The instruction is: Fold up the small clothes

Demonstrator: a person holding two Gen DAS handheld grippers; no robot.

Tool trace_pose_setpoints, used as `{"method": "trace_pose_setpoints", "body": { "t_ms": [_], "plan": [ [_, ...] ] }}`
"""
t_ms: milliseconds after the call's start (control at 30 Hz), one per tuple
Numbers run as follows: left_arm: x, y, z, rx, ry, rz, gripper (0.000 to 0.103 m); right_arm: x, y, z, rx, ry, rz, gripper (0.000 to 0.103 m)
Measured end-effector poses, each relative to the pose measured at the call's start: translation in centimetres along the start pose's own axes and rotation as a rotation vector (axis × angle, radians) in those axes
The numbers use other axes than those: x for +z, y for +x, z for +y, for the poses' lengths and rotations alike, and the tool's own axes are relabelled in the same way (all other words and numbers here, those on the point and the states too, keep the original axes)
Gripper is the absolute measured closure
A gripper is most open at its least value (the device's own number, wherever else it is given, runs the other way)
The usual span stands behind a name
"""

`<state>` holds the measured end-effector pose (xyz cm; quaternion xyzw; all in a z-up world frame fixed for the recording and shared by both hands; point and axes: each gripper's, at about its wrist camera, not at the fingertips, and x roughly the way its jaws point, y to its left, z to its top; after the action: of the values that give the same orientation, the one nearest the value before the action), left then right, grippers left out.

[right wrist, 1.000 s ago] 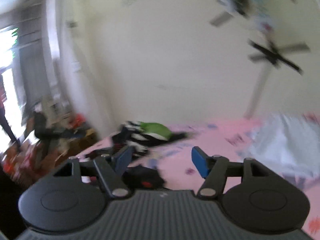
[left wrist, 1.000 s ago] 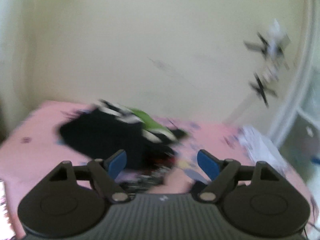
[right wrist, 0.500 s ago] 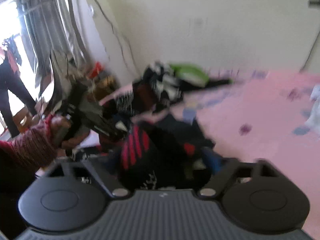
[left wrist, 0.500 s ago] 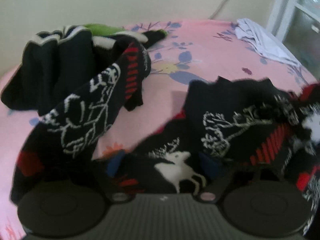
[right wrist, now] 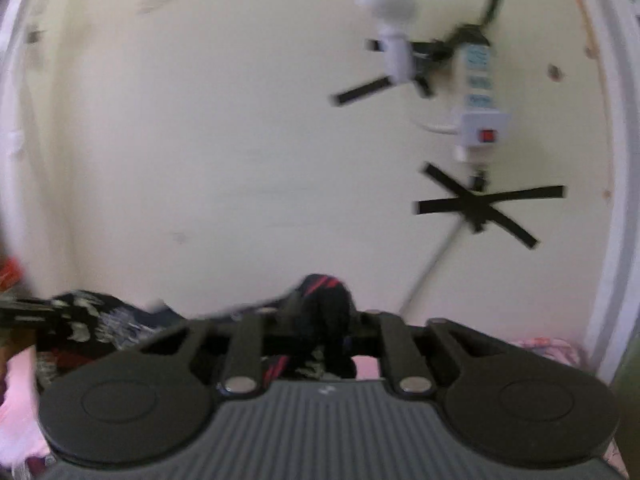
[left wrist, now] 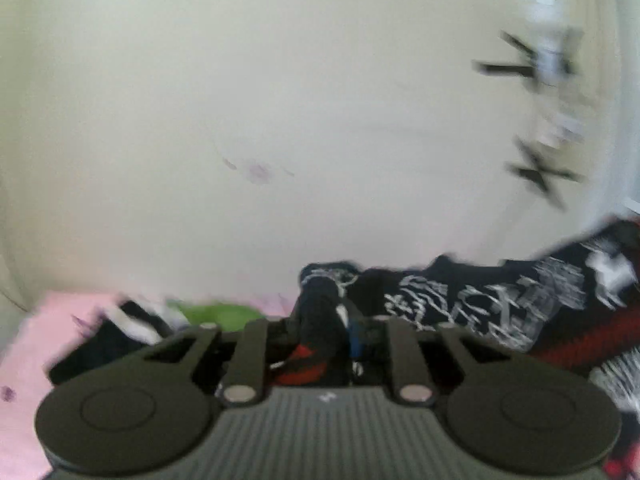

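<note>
A black knitted garment with white and red patterns point(left wrist: 500, 304) hangs lifted above the pink bed and stretches off to the right in the left wrist view. My left gripper point(left wrist: 324, 328) has a bunched edge of it between its closing jaws, and a blue pad point(left wrist: 354, 340) presses on the cloth. In the right wrist view my right gripper point(right wrist: 320, 320) holds another bunch of the same garment point(right wrist: 324, 300) between jaws that are easing slightly apart. The rest of the cloth trails off to the left point(right wrist: 88, 316). Both views are blurred.
The pink flowered bed sheet point(left wrist: 40, 340) lies below, with a pile of dark and green clothes point(left wrist: 216, 312) at the back. A cream wall stands close ahead. A white power strip point(right wrist: 478, 120) is stuck to the wall with black tape crosses. A white door frame point(right wrist: 612, 200) stands at the right.
Both grippers were open over the bed, dropped onto the black patterned garment, closed on it and have risen with it held between them. The views now face the wall.
</note>
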<state>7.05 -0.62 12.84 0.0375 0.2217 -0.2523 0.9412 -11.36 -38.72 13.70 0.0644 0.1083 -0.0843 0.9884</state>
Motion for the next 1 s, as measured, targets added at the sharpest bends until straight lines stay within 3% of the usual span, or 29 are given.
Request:
{"method": "trace_pose_setpoints", "body": {
  "t_ms": [33,67,133,200,300,367,467,600,633,667,700,733,767,800,833,900,967,1000],
  "plan": [
    [0.3,1.4,-0.4,0.030,-0.001,0.033,0.050,-0.5,1.5,0.3,-0.022,0.006,0.037,0.029],
    [0.3,2.7,-0.8,0.034,0.013,0.086,0.044,-1.2,2.6,0.3,-0.035,-0.004,0.082,0.027],
    [-0.9,3.8,-0.8,0.051,0.033,0.162,0.049,-3.2,3.0,0.5,-0.047,-0.040,0.130,0.031],
    [-2.8,1.8,0.2,0.037,0.062,0.169,0.048,-5.7,0.8,-0.3,0.001,-0.012,0.139,0.030],
    [-6.1,-2.8,1.9,-0.021,0.096,0.174,0.035,-10.3,-3.4,-2.5,0.113,0.093,0.175,0.029],
    [-8.7,-6.1,2.7,-0.060,0.131,0.196,0.012,-13.3,-5.4,-3.4,0.158,0.164,0.239,0.030],
    [-11.9,-8.8,3.6,-0.060,0.158,0.261,0.009,-16.5,-6.6,-3.8,0.183,0.232,0.317,0.029],
    [-15.6,-10.0,5.8,-0.041,0.081,0.392,0.005,-19.2,-5.8,-2.0,0.274,0.283,0.394,0.028],
    [-16.4,-10.3,6.3,-0.048,0.041,0.426,0.006,-19.2,-5.9,-1.0,0.288,0.265,0.383,0.040],
    [-16.9,-10.6,6.8,-0.064,0.003,0.446,0.012,-19.2,-5.4,-0.3,0.320,0.253,0.396,0.059],
    [-17.4,-11.2,7.5,-0.091,-0.033,0.461,0.018,-18.8,-4.7,0.5,0.352,0.259,0.407,0.088],
    [-17.8,-11.6,7.7,-0.120,-0.053,0.471,0.038,-17.6,-3.6,1.3,0.368,0.271,0.402,0.087],
    [-18.0,-11.8,7.4,-0.141,-0.061,0.475,0.064,-16.5,-2.7,2.2,0.385,0.272,0.390,0.088],
    [-18.1,-11.9,7.1,-0.138,-0.056,0.471,0.075,-15.2,-1.7,3.3,0.405,0.270,0.368,0.088],
    [-18.1,-11.9,6.7,-0.111,-0.044,0.457,0.092,-14.0,-0.5,4.4,0.421,0.267,0.346,0.091],
    [-17.9,-11.6,6.8,-0.076,-0.058,0.429,0.094,-11.9,2.2,6.8,0.434,0.246,0.306,0.100],
    [-17.6,-11.1,7.9,-0.042,-0.117,0.401,0.094,-10.8,5.6,9.2,0.413,0.215,0.298,0.098],
    [-17.6,-11.0,8.3,-0.002,-0.137,0.391,0.094,-10.8,7.2,10.2,0.378,0.188,0.319,0.087]
  ]
}}
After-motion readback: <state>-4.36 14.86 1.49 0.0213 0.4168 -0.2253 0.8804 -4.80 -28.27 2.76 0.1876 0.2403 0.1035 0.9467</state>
